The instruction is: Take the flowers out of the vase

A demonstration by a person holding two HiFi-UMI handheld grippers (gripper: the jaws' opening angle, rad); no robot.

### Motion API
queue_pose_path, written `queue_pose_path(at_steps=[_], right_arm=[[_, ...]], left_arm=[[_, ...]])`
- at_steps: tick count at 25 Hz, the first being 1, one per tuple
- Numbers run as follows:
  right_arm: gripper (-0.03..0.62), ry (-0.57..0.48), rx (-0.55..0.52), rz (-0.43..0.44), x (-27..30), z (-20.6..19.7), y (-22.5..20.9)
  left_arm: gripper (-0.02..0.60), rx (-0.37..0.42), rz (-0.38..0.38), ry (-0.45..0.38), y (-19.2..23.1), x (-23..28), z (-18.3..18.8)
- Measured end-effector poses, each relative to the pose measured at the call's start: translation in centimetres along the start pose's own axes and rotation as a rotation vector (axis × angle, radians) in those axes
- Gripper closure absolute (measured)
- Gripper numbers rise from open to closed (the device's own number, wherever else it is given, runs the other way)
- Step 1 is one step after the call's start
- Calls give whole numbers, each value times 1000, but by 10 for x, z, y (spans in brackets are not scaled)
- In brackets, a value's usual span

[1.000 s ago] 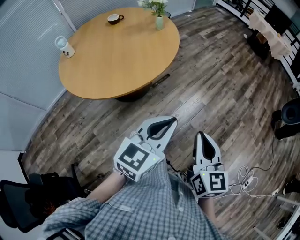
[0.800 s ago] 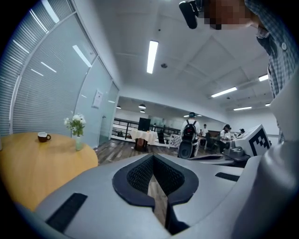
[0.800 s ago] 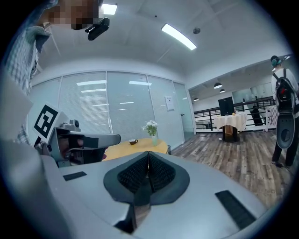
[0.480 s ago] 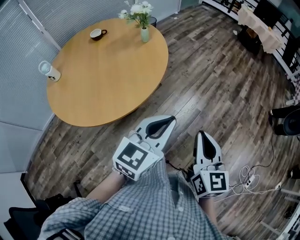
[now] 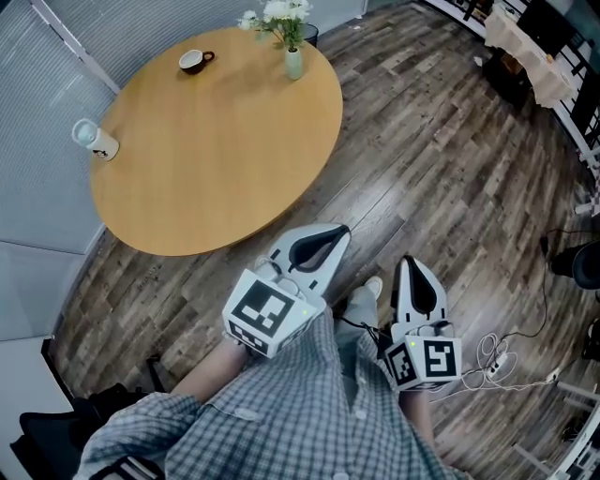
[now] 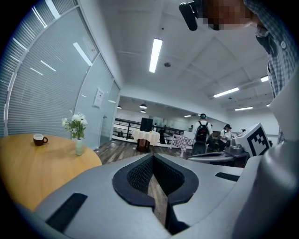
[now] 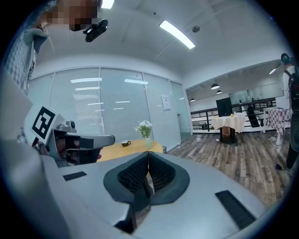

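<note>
White flowers [image 5: 278, 11] stand in a small pale green vase [image 5: 293, 63] at the far edge of a round wooden table [image 5: 216, 141]. In the left gripper view the flowers [image 6: 75, 122] and vase [image 6: 79, 146] sit far off at the left. In the right gripper view the flowers [image 7: 144, 126] show just above the jaw tips. My left gripper [image 5: 338, 231] and right gripper [image 5: 411, 262] hover over the floor, well short of the table. Both are shut and empty, as the left gripper [image 6: 153, 157] and right gripper [image 7: 148, 153] show in their own views.
A brown cup [image 5: 194, 60] and a glass mug [image 5: 95, 140] also stand on the table. Cables and a power strip [image 5: 495, 360] lie on the wooden floor at the right. A black chair [image 5: 56, 441] is at the bottom left. People [image 6: 202, 136] stand far across the room.
The person has walked toward the table, and both shut grippers have come forward with them. A shoe now shows between the grippers.
</note>
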State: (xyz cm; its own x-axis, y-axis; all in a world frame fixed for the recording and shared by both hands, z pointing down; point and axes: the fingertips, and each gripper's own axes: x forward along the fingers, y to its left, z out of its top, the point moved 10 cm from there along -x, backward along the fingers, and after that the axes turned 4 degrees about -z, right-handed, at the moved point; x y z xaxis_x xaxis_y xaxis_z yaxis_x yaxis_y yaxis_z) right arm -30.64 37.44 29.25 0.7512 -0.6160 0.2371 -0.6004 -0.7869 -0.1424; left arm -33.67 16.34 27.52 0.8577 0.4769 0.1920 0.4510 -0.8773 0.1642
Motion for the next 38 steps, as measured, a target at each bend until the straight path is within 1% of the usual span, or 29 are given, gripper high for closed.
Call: queue_pose_path(at_steps=[3, 7, 14, 16, 21, 24, 29, 34, 38], right_arm=[[585, 2, 5, 20, 14, 0, -7], [585, 5, -1, 66, 37, 5, -26], [583, 25, -12, 171, 90, 16, -62], [585, 28, -14, 199, 105, 22, -74], [585, 37, -23, 260, 142, 38, -115], [583, 45, -39, 301, 168, 47, -134], [585, 32, -94, 394, 199, 63, -156], [585, 14, -124, 438, 218, 75, -181], [585, 31, -98, 457, 229, 73, -200]], left_arm=[[574, 8, 27, 11, 5, 3, 0], [574, 14, 72, 8, 9, 18, 3], [574, -35, 178, 17, 24, 59, 12], [574, -35, 188, 4, 29, 75, 15], [574, -55, 257, -15, 34, 114, 27], [574, -65, 312, -25, 36, 133, 33], [574, -87, 402, -61, 41, 161, 40], [574, -100, 452, -81, 44, 191, 48], [574, -100, 487, -89, 43, 203, 49]])
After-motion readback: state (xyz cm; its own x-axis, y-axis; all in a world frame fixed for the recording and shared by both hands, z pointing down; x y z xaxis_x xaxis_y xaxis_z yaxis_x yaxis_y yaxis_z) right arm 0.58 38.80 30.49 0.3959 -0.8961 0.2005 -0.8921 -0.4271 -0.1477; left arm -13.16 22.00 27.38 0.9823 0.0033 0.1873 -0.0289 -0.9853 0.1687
